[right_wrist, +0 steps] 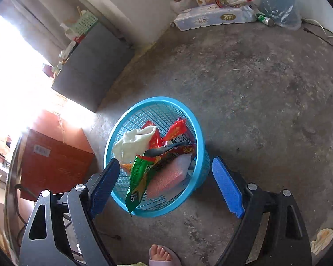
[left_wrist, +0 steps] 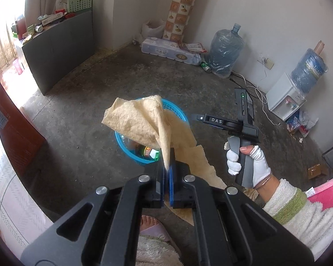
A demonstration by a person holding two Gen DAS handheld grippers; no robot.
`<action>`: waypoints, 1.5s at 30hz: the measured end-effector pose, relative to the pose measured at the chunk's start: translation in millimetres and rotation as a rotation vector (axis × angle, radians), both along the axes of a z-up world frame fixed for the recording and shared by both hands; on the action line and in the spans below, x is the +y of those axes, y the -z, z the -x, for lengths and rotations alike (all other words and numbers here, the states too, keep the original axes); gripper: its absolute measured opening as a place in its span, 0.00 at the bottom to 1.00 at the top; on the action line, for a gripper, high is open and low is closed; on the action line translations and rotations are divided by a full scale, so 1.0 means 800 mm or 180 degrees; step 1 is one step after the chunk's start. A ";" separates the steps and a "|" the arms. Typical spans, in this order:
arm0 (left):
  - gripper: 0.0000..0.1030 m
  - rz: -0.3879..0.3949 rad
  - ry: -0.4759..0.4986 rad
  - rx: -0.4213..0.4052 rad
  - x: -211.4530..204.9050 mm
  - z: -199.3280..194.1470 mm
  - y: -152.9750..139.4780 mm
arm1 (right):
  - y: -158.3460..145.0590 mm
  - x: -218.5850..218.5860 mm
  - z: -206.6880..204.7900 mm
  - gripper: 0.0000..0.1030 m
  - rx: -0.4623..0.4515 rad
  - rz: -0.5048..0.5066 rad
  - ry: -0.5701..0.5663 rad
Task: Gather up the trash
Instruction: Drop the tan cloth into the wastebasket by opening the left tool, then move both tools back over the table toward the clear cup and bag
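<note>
Crumpled paper (left_wrist: 142,122) (in left tool (left_wrist: 166,168))

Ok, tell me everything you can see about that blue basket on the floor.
The blue basket is round, shallow plastic with a solid rim and open lattice walls. It sits upright on the bare concrete floor, near a red-brown carton. Inside lie snack wrappers, a white crumpled wad, a pink sponge-like block and a green wrapper leaning over the near rim. In the left wrist view, tan crumpled paper covers much of it.
</note>
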State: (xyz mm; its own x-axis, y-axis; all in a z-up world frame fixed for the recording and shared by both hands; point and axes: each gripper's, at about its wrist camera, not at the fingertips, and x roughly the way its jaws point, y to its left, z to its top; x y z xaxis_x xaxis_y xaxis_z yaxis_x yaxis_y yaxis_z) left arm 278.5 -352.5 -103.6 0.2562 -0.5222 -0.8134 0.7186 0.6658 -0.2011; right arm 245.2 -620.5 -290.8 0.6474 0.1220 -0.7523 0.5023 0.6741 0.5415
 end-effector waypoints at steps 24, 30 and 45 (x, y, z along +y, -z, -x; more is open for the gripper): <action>0.40 -0.0174 -0.0692 0.0882 -0.124 -0.180 0.132 | 0.048 0.052 0.120 0.81 0.0072 -0.0689 0.0251; 0.40 0.0047 -0.0532 0.0708 -0.063 -0.148 0.061 | 0.023 0.056 0.119 0.81 -0.0057 -0.0643 0.0241; 0.54 0.0634 -0.0511 -0.0213 0.200 0.013 -0.084 | -0.131 0.123 0.126 0.81 -0.0602 -0.0268 -0.0245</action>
